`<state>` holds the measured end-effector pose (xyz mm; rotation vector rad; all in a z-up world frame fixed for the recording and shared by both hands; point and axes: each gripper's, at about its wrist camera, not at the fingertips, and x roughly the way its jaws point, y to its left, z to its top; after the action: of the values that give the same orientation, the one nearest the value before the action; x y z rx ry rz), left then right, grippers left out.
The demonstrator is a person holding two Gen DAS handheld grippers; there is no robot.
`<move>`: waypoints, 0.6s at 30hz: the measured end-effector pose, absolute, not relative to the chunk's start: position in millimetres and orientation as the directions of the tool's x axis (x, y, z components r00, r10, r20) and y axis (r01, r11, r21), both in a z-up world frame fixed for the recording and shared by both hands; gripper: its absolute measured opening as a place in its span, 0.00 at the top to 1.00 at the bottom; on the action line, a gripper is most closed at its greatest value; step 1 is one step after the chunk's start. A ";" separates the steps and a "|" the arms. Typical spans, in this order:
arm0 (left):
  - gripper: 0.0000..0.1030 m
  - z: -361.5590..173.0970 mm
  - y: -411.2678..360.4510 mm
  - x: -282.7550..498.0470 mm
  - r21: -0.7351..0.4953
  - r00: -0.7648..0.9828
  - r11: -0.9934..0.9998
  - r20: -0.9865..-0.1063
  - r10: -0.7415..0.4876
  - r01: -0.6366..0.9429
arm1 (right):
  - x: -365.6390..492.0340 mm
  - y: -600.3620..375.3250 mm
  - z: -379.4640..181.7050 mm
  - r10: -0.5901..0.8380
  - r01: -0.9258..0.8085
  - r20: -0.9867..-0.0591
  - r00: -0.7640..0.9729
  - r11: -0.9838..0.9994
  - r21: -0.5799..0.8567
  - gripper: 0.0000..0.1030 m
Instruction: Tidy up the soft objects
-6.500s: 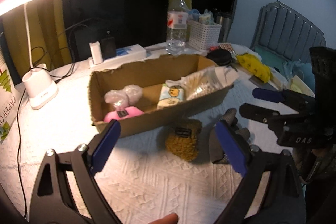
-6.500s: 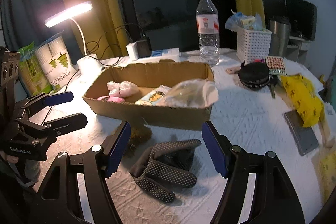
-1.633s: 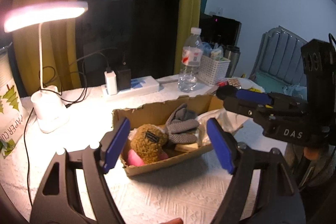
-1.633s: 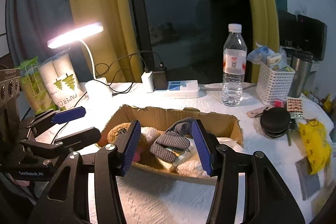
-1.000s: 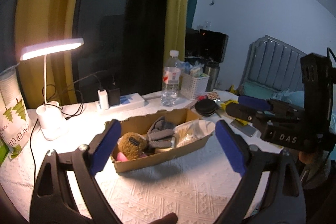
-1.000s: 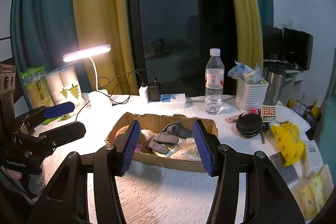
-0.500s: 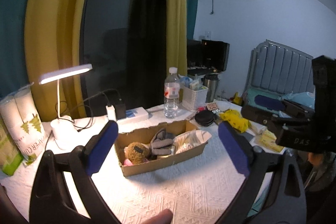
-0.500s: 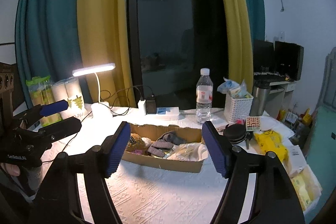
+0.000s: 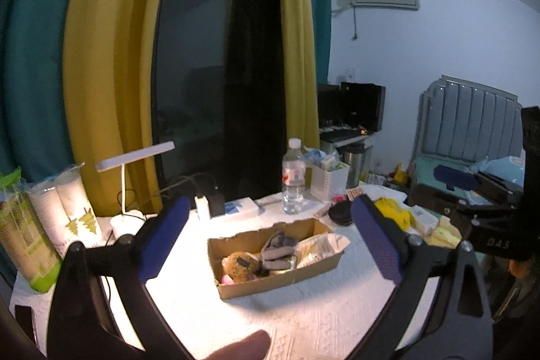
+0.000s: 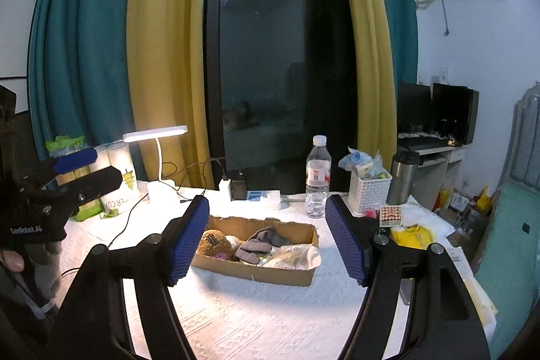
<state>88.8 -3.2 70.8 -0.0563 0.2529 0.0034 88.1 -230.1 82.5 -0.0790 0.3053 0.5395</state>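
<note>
above the table [image 10: 270, 309] both tongs hung empty, left gripper [image 9: 270, 242] opening wider, right gripper [image 10: 266, 238] spread; box [image 10: 256, 272] looked packed, nothing left to grab.

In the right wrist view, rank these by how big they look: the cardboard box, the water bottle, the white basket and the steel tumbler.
1. cardboard box, clearly largest.
2. water bottle.
3. white basket and steel tumbler: too close to rank; the tumbler stands a little farther back.

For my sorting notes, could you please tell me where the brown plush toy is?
The brown plush toy sits at the cardboard box's left end, beside the grey gloves.
</note>
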 end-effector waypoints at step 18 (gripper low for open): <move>0.01 69.8 -7.2 94.8 -0.031 0.971 0.999 -0.240 0.009 -0.017 | 90.9 -236.5 82.1 0.482 -0.505 -0.305 0.821 0.863 0.005 0.27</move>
<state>94.8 -7.2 69.8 -0.0325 0.2418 0.0132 90.9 -236.5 82.1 -0.0768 0.3043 0.5255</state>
